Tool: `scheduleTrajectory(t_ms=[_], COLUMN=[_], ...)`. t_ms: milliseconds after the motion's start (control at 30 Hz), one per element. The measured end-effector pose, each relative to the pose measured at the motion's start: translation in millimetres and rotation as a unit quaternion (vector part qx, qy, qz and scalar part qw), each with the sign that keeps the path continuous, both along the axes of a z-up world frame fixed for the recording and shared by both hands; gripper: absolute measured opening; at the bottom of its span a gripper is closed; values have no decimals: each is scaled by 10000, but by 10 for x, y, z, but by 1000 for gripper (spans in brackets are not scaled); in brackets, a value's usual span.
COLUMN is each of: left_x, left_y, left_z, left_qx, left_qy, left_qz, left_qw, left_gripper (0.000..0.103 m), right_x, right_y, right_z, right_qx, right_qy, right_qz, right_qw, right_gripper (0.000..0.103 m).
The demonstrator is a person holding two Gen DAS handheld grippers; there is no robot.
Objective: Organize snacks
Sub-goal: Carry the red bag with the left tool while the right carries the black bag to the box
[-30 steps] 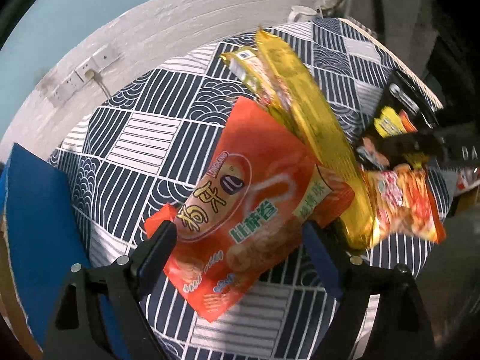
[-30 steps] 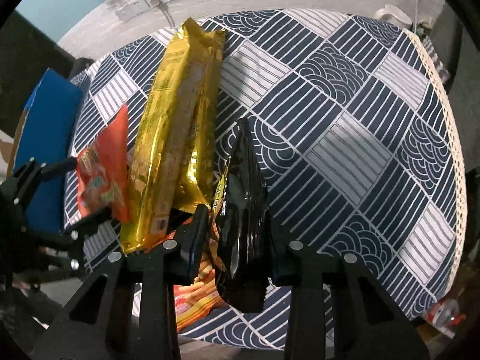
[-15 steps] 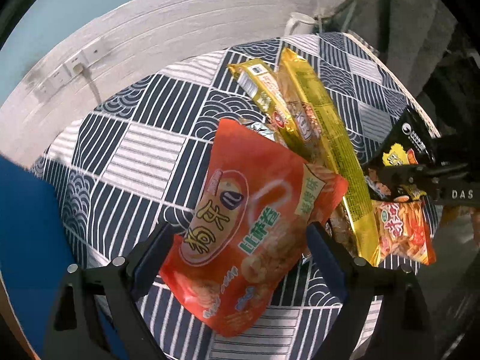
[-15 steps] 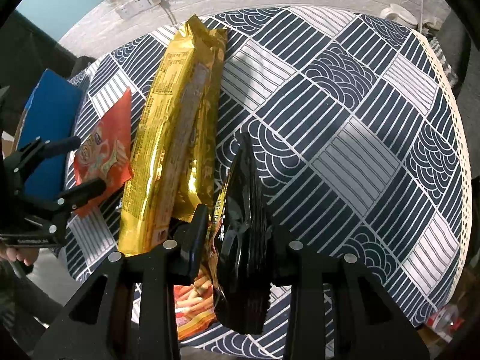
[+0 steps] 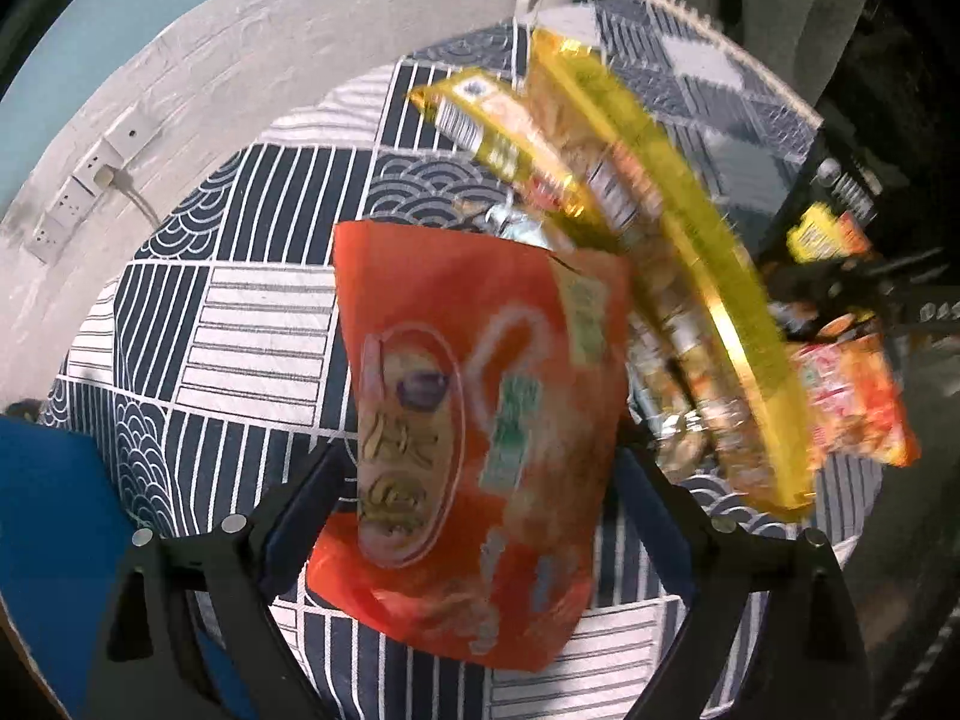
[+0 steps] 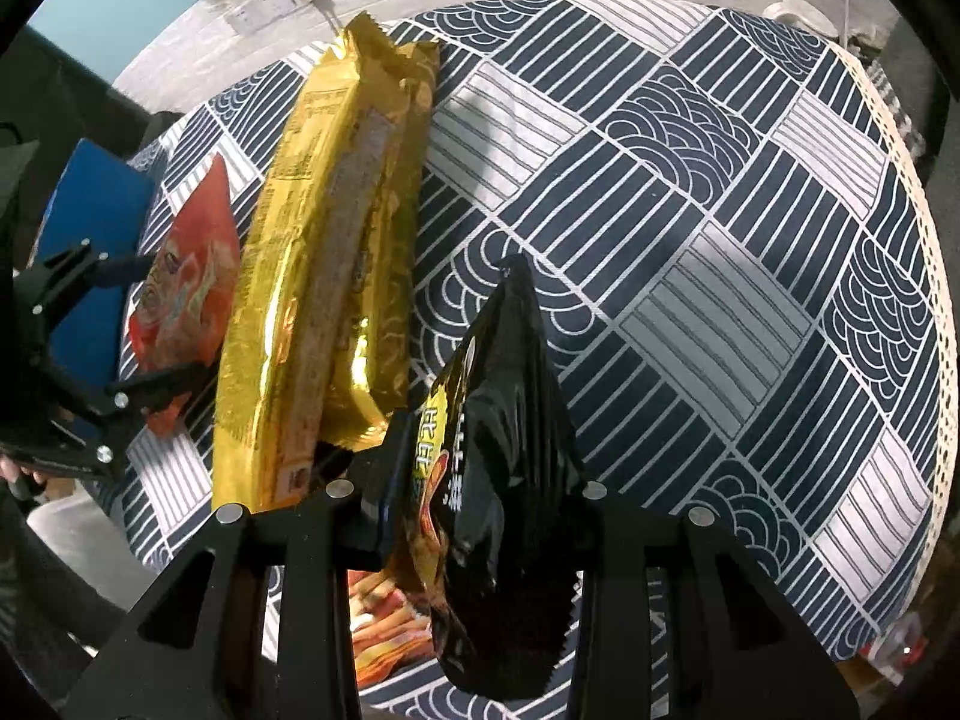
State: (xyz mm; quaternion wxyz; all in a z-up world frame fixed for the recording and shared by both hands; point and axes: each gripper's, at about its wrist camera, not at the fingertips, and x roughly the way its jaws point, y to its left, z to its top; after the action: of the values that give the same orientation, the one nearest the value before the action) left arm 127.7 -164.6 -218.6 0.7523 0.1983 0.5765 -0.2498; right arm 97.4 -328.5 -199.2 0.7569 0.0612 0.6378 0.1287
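Above the patterned worktop (image 6: pixel 690 192), each hand-held gripper carries a snack bag clear of the cloth. The left hand-held gripper (image 5: pixel 474 480) has its jaws pressed on both side edges of an orange snack bag (image 5: pixel 480 420), which hangs face-on between them; the right hand-held gripper (image 6: pixel 486 480) is clamped narrowly on a black snack bag (image 6: pixel 510 456), held edge-on with its crimped bottom hanging below the jaws. Both bags look light, puffy and crinkly, so they probably give under pressure and hold brittle contents that a hard squeeze would crush. The glossy film may slip, so a hold near a flat sealed seam seems safer than one across the air-filled middle. Long gold packets (image 6: pixel 324 252) lie on the cloth between the two hand-held grippers, with another orange pack (image 5: pixel 852 402) beside them; the gold ones look stiffer and are best taken near mid-length.
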Motion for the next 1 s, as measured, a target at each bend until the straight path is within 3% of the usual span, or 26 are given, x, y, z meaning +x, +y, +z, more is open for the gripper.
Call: scheduleTrajectory(t_ms=[167, 233, 300, 400, 600, 1000], left_x=[-13, -10, -6, 31, 12, -212], left_y=[-18, 1, 22, 105, 227, 243], left_z=[-132, -131, -111, -78, 23, 544], left_qx=[144, 119, 122, 9, -34, -272], left_qy=[29, -12, -88, -40, -173, -681], left_qz=[66, 166, 255, 479, 824, 851], left_qw=[9999, 9998, 9996, 9988, 9964, 9937], left_gripper=[91, 85, 69, 58, 54, 54], right_x=[50, 67, 79, 89, 100, 13], right_y=[33, 62, 83, 130, 226, 221], right_z=[-3, 23, 51, 87, 203, 653], right_qx=[1, -45, -36, -69, -206, -205], right_qy=[-75, -136, -184, -253, -456, -945], right_qz=[-25, 13, 32, 82, 184, 187], right_qw=[10000, 9999, 9998, 9996, 9986, 9951], right_gripper=[25, 25, 25, 25, 25, 25])
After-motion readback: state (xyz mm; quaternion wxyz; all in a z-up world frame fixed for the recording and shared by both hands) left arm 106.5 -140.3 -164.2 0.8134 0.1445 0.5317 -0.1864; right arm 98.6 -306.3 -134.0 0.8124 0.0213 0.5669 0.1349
